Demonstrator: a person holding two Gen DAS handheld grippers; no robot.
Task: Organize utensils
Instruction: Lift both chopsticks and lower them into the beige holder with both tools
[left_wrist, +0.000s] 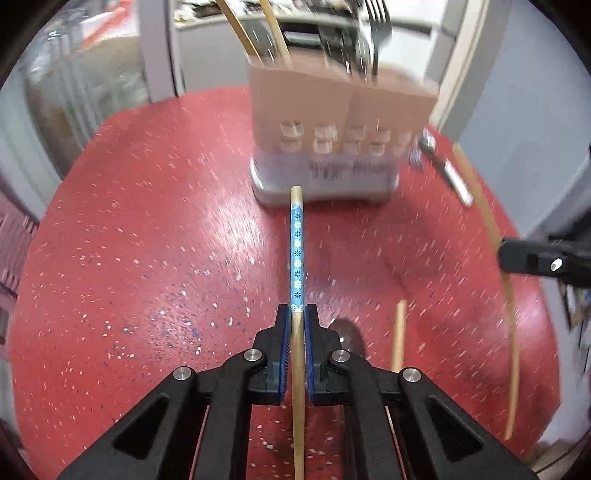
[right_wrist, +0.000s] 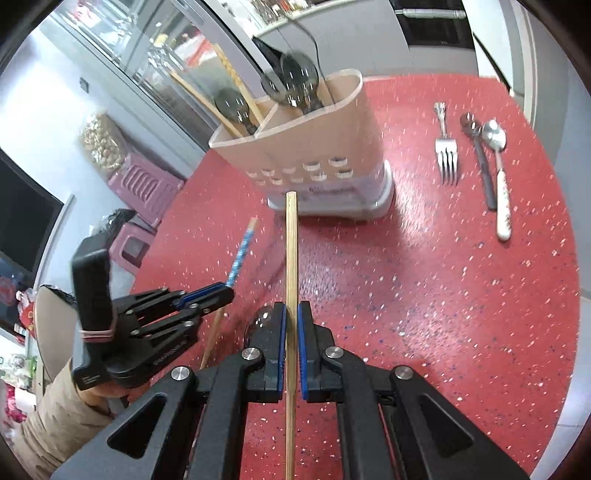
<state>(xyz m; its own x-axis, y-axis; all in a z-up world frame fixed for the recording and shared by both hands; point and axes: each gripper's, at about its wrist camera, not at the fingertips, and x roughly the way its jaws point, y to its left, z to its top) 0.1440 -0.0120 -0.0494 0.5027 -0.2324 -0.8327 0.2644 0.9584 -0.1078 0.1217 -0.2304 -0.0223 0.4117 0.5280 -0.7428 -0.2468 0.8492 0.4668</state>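
Note:
My left gripper is shut on a chopstick with a blue flowered band, held above the red table and pointing at the beige utensil holder. My right gripper is shut on a plain wooden chopstick, also pointing at the holder. The holder has chopsticks and spoons standing in it. The left gripper with its blue chopstick shows at the left of the right wrist view. The right gripper's finger and its chopstick show at the right of the left wrist view.
A fork, a dark-handled spoon and a white-handled spoon lie on the red speckled table right of the holder. A spoon bowl lies under my right gripper. Another wooden chopstick lies on the table.

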